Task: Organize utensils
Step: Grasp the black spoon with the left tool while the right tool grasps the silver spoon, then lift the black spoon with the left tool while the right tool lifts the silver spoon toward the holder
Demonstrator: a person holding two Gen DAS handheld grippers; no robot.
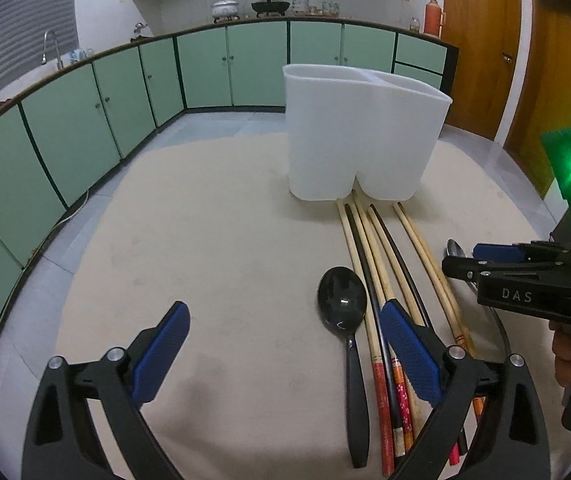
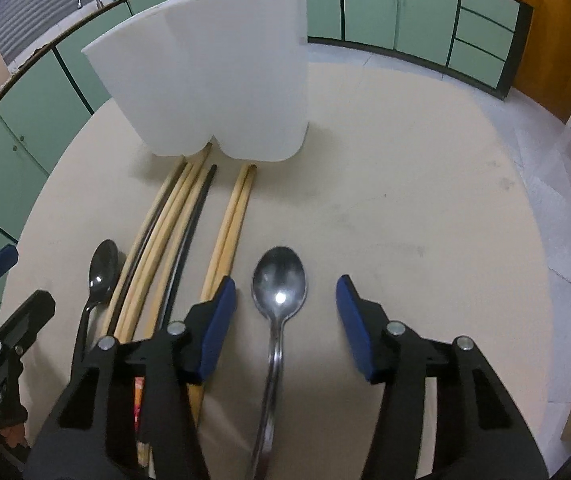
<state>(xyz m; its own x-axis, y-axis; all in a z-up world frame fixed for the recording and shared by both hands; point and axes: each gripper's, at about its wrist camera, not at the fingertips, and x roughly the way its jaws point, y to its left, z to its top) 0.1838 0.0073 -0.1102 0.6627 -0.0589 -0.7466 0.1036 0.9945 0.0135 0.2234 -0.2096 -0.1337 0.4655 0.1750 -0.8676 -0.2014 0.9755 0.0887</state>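
Nothing sorted yet: white plastic two-compartment holder (image 2: 213,80) standing unfilled at bench (image 2: 405,208) rear. Right gripper (image 2: 285,320) fingers parted, straddling steel spoon (image 2: 279,280), not gripping. Left gripper (image 1: 281,340) released, hovering beside black spoon (image 1: 341,300) and chopsticks (image 1: 381,264), all lying on bench.

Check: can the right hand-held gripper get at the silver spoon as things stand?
Probably yes. The silver spoon lies flat between the right hand-held gripper's open fingers, nothing over it. The nearest chopsticks lie just outside the left finger, so they seem clear.
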